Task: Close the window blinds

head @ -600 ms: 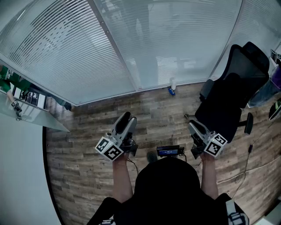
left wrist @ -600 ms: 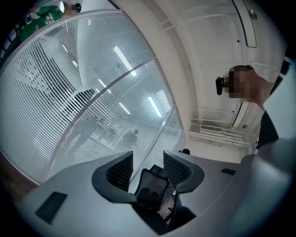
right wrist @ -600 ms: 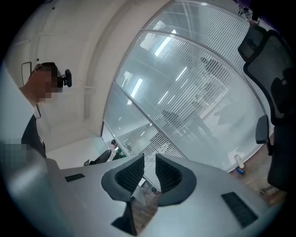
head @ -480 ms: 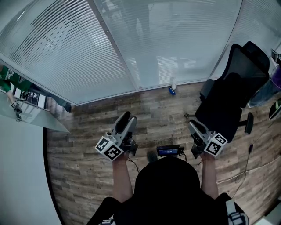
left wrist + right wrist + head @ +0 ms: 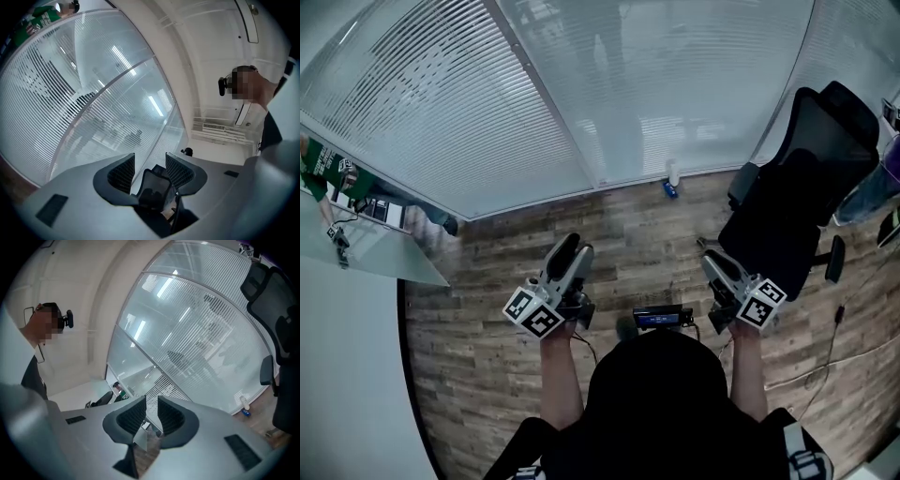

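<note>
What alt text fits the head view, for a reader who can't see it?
Seen from above, a person holds the left hand-held gripper and right hand-held gripper, both empty, short of the white blinds ahead. A black chair stands at right on the wood floor.

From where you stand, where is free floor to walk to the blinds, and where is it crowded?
Free: the wood floor between the left gripper and the blinds. Crowded: the right, where the black office chair stands beside the right gripper; a white bottle stands at the wall's foot.
</note>
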A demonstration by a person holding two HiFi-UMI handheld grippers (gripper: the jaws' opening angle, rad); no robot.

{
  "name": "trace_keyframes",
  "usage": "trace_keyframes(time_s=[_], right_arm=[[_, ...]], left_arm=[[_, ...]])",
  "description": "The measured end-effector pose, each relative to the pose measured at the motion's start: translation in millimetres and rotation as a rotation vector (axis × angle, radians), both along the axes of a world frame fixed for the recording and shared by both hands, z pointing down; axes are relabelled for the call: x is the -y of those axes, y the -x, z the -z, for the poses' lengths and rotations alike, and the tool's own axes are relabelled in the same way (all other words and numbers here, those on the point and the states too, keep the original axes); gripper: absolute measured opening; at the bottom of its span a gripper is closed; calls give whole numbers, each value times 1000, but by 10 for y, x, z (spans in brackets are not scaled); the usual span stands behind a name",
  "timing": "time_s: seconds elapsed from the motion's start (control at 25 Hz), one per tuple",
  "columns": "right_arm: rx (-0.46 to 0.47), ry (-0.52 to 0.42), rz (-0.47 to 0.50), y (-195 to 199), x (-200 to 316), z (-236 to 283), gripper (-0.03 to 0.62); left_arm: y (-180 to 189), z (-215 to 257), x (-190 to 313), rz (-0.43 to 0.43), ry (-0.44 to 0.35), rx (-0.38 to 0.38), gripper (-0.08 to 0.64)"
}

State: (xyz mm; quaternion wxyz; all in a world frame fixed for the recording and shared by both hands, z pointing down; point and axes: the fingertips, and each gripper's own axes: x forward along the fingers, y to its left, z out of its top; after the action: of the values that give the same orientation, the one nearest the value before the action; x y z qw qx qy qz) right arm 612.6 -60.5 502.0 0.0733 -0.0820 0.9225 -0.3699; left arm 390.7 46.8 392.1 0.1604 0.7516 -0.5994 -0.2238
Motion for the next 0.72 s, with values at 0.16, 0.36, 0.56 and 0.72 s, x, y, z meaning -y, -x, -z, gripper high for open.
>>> trace_keyframes(time_s=[0.16,0.36,0.56,0.72], right_arm=[[6,8,10,-48,14,-23,84],[18,20,42,-116,-5,-79,84],[14,34,106,-53,-68,-183,84],[4,33,149,112,-146,-204,84]], left_arm=[[-69,14,5,4,10,12,218],[-165,5,-61,25,28,32,218],[-149,-35,-279,83,63,58,218],[-19,-74,-455,133,67,50,218]])
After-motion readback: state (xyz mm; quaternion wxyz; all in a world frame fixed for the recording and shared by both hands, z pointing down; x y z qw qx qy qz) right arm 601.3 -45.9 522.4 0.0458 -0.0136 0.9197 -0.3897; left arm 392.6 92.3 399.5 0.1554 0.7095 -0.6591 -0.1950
